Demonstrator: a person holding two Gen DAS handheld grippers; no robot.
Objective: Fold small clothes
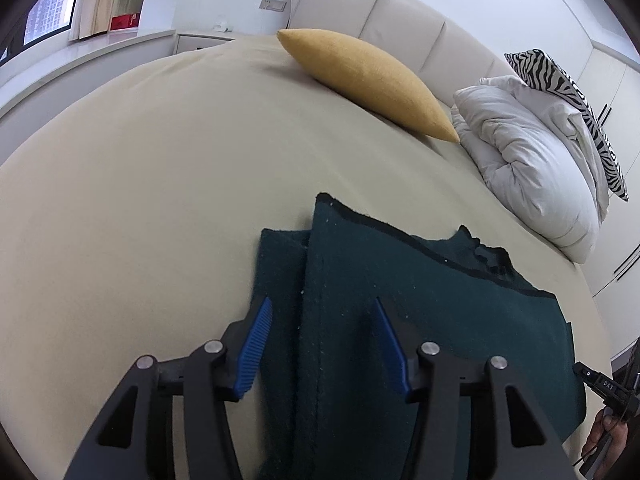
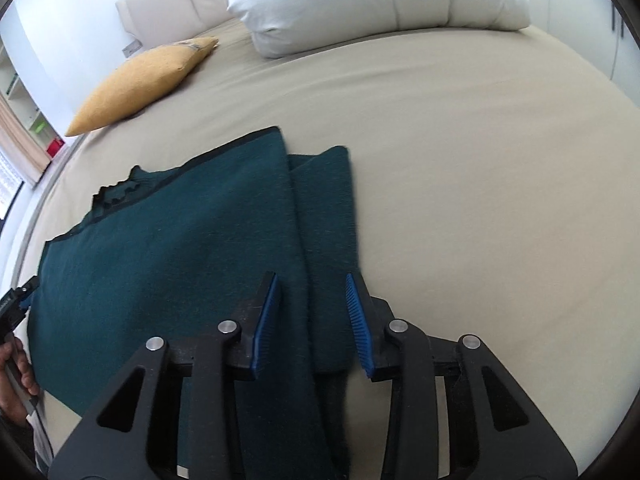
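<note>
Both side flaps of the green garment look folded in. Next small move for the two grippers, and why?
Probably close both on the near hem and lift it toward the collar. The green garment lies flat on the bed, a narrow flap folded over at each side. The left gripper and right gripper both stand open over those near flaps, fingers pressing on nothing, so the lengthwise fold seems next.

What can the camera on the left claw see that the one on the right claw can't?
Only the left view shows the zebra-striped cushion and a window. Only the right view shows the bare sheet to the right of the garment. Both share the dark green garment with its sides folded in, the yellow pillow, the white duvet, and open blue-padded claws above the cloth.
</note>
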